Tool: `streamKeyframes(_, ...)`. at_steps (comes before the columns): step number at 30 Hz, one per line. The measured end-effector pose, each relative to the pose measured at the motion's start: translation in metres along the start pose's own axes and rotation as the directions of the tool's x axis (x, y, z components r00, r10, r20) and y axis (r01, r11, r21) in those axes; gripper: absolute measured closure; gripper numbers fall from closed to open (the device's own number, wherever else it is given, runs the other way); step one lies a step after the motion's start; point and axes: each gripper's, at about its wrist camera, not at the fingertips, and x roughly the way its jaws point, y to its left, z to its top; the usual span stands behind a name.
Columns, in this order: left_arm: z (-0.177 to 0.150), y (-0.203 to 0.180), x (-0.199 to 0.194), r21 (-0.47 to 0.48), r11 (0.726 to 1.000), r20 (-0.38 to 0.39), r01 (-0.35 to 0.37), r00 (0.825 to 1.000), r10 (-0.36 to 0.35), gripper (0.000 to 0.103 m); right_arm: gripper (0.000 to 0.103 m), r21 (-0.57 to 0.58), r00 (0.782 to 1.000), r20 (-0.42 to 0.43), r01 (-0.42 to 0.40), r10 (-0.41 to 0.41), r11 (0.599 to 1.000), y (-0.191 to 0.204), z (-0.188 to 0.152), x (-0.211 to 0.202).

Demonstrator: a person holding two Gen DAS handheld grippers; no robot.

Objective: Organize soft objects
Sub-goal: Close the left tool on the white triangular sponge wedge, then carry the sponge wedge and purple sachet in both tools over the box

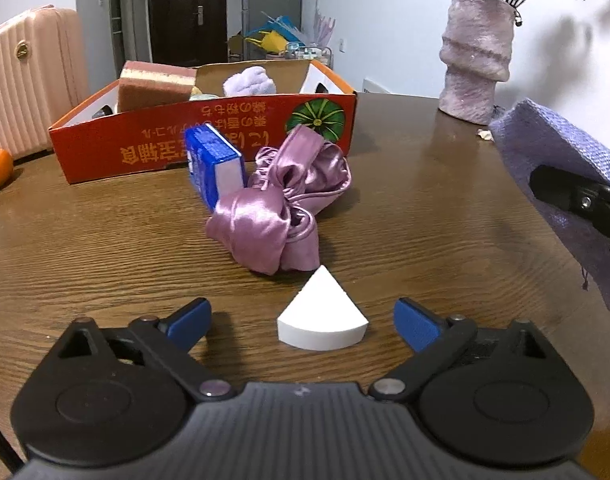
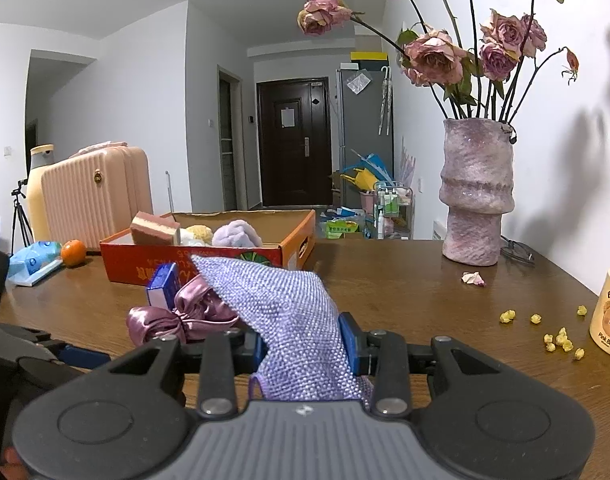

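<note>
Straddling the white wedge sponge (image 1: 323,314), the left gripper (image 1: 303,318) stands wide apart with the wedge's tip pointing away, seemingly untouched, while the right gripper (image 2: 305,344), farther off, is clamped on the purple cloth (image 2: 281,312).

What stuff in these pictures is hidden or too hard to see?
- Box bottom, both views: its front wall, sponge and fluffy ball hide it.
- White wedge: hidden in right view, behind the right gripper.
- Purple cloth: cut off at left view's right edge.
- Mug: cut off at right view's edge.
</note>
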Motion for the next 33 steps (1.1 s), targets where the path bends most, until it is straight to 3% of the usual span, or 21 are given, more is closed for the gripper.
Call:
streamKeyframes(6, -0.002, -0.005, 0.001, 0.034, 0.999, 0.003, -0.002, 1.000, 0.002, 0.028, 0.068, -0.003, 1.000, -0.001, 0.000, 0.000, 1.000, 0.000, 0.000, 0.000)
streamKeyframes(9, -0.002, -0.007, -0.001, 0.047, 0.999, 0.014, 0.005, 1.000, -0.005, 0.046, 0.068, -0.006, 1.000, -0.001, 0.002, -0.002, 1.000, 0.000, 0.000, 0.001)
streamKeyframes(11, -0.002, -0.009, -0.002, 0.056, 0.998, 0.024, 0.011, 1.000, -0.013, 0.065, 0.068, -0.009, 1.000, 0.002, 0.004, -0.004, 1.000, 0.001, 0.001, 0.000)
streamKeyframes(23, -0.002, -0.008, -0.011, 0.059, 0.998, 0.056, 0.018, 0.998, -0.021, 0.070, 0.068, -0.031, 0.999, 0.031, 0.026, -0.025, 0.999, 0.007, 0.002, -0.003)
streamKeyframes(33, -0.001, -0.010, -0.034, 0.077, 0.997, 0.166, -0.017, 0.986, 0.004, 0.070, 0.068, -0.011, 0.999, 0.043, 0.016, -0.016, 1.000, 0.023, 0.002, -0.006)
